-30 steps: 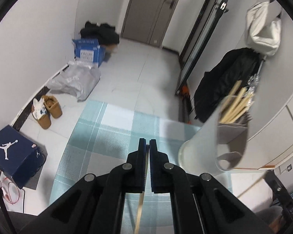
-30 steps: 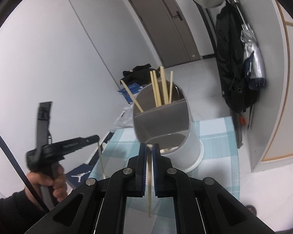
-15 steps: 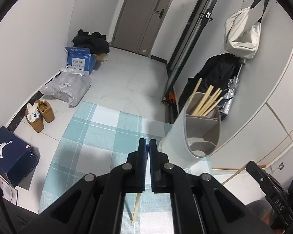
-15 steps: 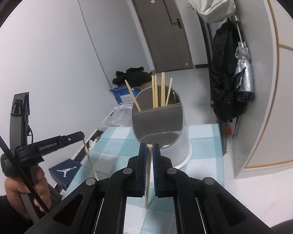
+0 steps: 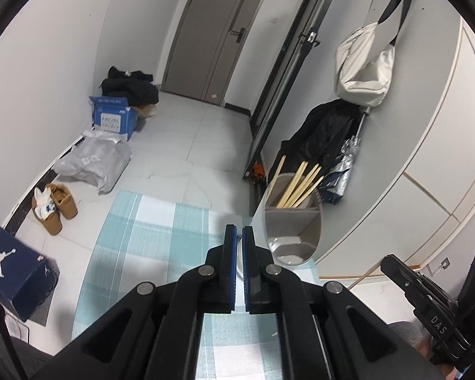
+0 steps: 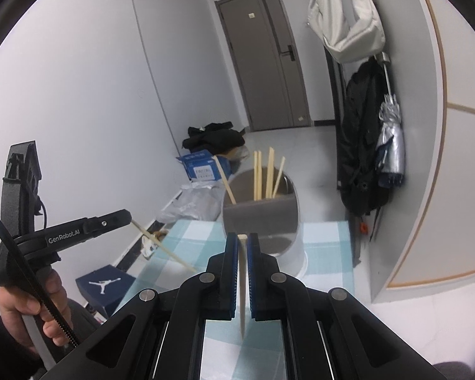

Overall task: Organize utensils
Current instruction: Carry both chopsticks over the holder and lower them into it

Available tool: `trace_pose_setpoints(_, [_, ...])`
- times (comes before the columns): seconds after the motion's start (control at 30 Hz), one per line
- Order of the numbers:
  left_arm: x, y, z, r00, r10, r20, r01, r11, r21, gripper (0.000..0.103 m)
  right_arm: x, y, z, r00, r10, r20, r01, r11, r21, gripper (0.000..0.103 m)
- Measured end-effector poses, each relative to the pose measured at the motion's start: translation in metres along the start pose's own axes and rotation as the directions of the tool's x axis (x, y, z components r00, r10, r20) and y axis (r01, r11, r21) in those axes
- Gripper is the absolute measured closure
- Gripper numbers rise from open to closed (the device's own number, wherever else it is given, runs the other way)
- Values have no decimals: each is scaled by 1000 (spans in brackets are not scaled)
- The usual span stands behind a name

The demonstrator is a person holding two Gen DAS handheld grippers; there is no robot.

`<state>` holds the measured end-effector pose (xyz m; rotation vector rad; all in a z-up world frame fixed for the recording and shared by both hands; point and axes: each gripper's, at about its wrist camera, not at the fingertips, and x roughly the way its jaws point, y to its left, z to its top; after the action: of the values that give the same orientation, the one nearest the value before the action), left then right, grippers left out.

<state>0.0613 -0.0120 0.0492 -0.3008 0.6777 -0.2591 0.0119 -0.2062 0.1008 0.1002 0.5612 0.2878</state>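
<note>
A white round utensil holder with a grey divided inside stands on the teal checked cloth. Several wooden chopsticks lean in its far compartment. The near compartment looks empty. My left gripper is shut. The right wrist view shows it at the left, gripping a chopstick that slants down and right from its tip. My right gripper is shut on another chopstick standing upright between its pads, just short of the holder's near rim. Both grippers hover above the cloth.
On the floor along the left wall lie a dark blue shoe box, brown shoes, a grey plastic bag and a blue carton. A black coat, a silver umbrella and a white bag hang at right.
Both grippers have risen and tipped up, each still holding its chopstick. The holder now sits lower and smaller in both views. The right gripper has come into the left wrist view.
</note>
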Motion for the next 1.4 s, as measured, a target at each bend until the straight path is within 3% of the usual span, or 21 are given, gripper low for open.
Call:
trace_pose_setpoints(0.5, [-17,-31,43,996,-90,8,89,992,87,103,-8,3,64,996,36,77,-34,999,-21,98])
trace_pose_setpoints(0.87, [-23,-62,96,979,-200,30,194,972,130,103,4,-4,130,992,22,121,-19,999,-26,98])
trace_pose_setpoints(1.2, [9,-66,120,978,-207,19,203,970,130,103,34,-20,167,990,17,140,-11,999,-42,98])
trace_pose_setpoints(1.4, [37,-64,122,985,-172,-27,174,973,154,103,62,-36,169,994,21,110,-17,999,-42,98])
